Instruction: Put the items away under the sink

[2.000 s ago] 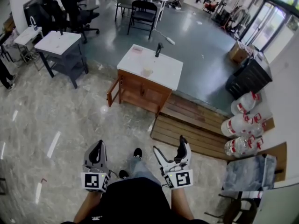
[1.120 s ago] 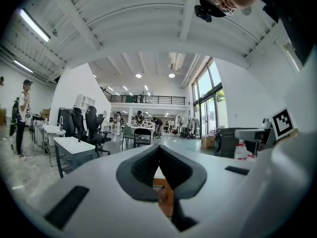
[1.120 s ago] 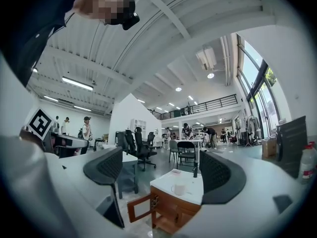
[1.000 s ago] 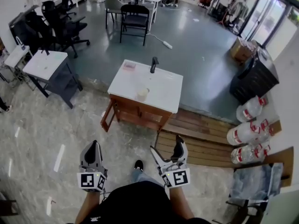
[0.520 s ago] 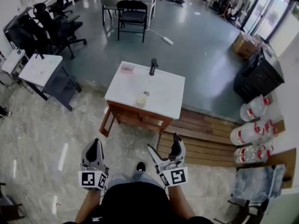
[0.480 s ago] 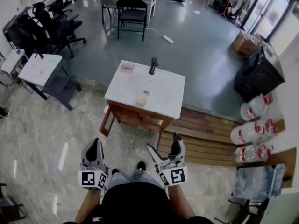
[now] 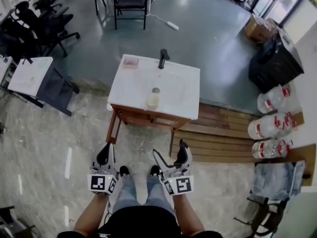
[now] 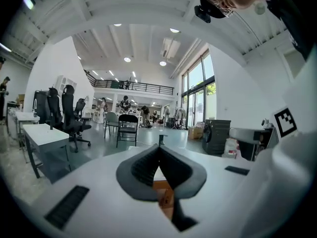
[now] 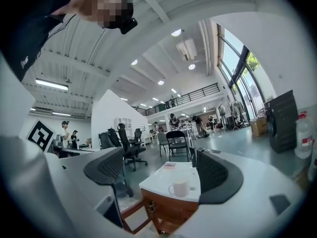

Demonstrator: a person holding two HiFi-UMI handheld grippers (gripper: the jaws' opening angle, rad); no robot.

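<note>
A mug (image 7: pixel 153 100) stands on the sink cabinet (image 7: pixel 130 87). In front of it, the left gripper (image 7: pixel 105 151) fingers are together, the right gripper (image 7: pixel 169 151) fingers apart.

You have one sink cabinet (image 7: pixel 181 90) ahead. On its top you have one faucet (image 7: pixel 162 58), one mug (image 7: pixel 152 99) and one pink dish (image 7: pixel 131 62). You can count three water jugs (image 7: pixel 270 125), one black bin (image 7: pixel 275 63), one cardboard box (image 7: pixel 257 29) and one folding chair (image 7: pixel 130 1). You hold two grippers: the left gripper (image 7: pixel 105 151) and the right gripper (image 7: pixel 169 151).
</note>
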